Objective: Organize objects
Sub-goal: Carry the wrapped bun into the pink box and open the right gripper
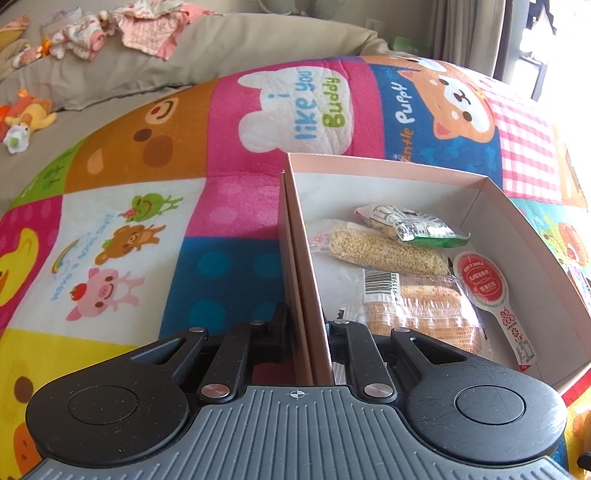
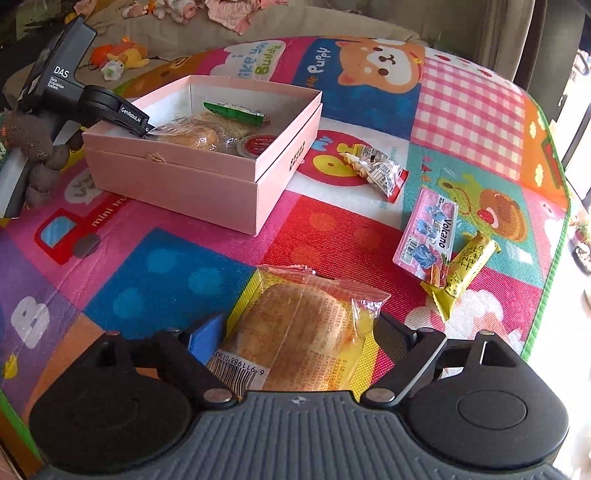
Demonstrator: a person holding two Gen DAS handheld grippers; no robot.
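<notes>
A pink cardboard box [image 1: 388, 168] stands open on the colourful play mat. My left gripper [image 1: 306, 321] is shut on the box's left wall; it also shows in the right wrist view as the left gripper [image 2: 146, 129] at the box [image 2: 184, 184]. Inside lie a green packet [image 1: 410, 225], a grain bar [image 1: 384, 249], a wrapped bread [image 1: 424, 310] and a red-lidded snack [image 1: 484, 284]. My right gripper [image 2: 299, 338] stands open over the mat, with a second wrapped bread [image 2: 303, 332] lying between its fingers, not pinched.
On the mat right of the box lie a nut packet [image 2: 376, 173], a pink Volcano packet [image 2: 428, 232] and a yellow bar [image 2: 465, 269]. A gloved hand [image 2: 33, 147] holds the left gripper. Plush toys [image 1: 29, 114] and clothes [image 1: 147, 29] lie on beige cushions behind.
</notes>
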